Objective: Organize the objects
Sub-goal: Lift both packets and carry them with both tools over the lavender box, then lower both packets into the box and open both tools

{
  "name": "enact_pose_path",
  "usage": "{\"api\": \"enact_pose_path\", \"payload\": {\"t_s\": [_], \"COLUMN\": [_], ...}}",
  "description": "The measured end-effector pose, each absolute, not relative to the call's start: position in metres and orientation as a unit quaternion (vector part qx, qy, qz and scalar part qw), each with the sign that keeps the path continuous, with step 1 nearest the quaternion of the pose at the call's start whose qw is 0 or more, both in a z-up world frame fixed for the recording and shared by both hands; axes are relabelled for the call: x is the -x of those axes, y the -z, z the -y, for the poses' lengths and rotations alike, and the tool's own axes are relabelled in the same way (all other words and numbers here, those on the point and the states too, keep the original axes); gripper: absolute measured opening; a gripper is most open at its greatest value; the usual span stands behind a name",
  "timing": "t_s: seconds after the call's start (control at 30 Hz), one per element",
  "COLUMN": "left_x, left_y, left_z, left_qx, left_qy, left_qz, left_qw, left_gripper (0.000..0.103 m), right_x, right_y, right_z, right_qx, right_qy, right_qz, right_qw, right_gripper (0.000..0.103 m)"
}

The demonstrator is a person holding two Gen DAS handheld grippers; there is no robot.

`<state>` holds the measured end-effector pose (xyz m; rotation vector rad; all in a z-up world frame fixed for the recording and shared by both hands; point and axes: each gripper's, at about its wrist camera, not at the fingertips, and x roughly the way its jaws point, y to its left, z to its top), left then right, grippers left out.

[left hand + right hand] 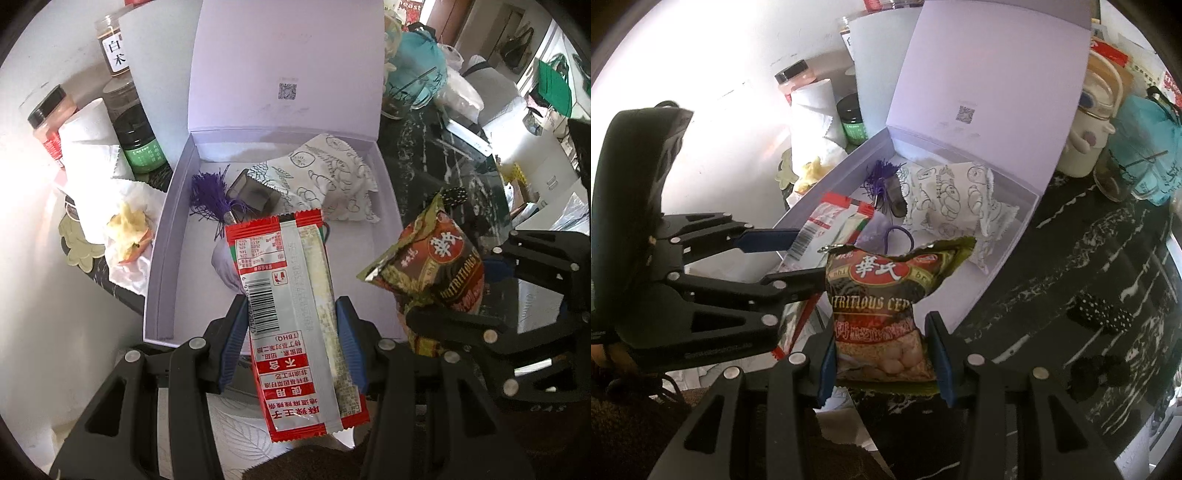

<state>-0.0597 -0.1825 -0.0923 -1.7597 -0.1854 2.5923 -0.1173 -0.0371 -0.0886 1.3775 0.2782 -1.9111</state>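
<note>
An open lilac box (162, 258) lies on the counter, lid upright; it also shows in the right wrist view (1008, 251). Inside lie a white patterned pouch (332, 177), a purple tassel (207, 195) and a dark small case (251, 192). My left gripper (291, 321) is shut on a long red-and-silver snack packet (288, 314), held over the box's front edge. My right gripper (882, 347) is shut on a brown-green cereal packet (886, 299), held above the box's near right corner; it shows at the right of the left wrist view (432, 266).
Jars (138, 136), a paper roll (92, 147) and an eaten apple (129, 236) on tissue stand left of the box by the white wall. A mug (1086, 136), a glass and a teal bag (1148, 140) stand behind right. Black hair ties (1100, 314) lie on the dark marble counter.
</note>
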Motion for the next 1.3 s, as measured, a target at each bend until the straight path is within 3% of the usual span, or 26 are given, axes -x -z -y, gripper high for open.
{"api": "enact_pose_path", "payload": {"t_s": [0.4, 1.13, 1.3], "left_x": [0.080, 0.120, 0.123], "left_y": [0.132, 0.159, 0.164], "left_z": [0.191, 0.224, 0.240], "left_qx": [0.577, 0.560, 0.561], "left_qy": [-0.815, -0.828, -0.826], "left_qz": [0.058, 0.024, 0.052], "left_qw": [0.007, -0.012, -0.013], "left_gripper": [0.046, 0.046, 0.046], "right_x": [0.130, 0.159, 0.165], "right_y": [0.117, 0.140, 0.151], "right_z": [0.050, 0.075, 0.080], "right_qx": [-0.547, -0.535, -0.543], "right_qy": [0.740, 0.745, 0.742], "right_qz": [-0.106, -0.109, -0.094], "right_qw": [0.378, 0.384, 0.383], "right_gripper": [0.044, 0.044, 0.044]}}
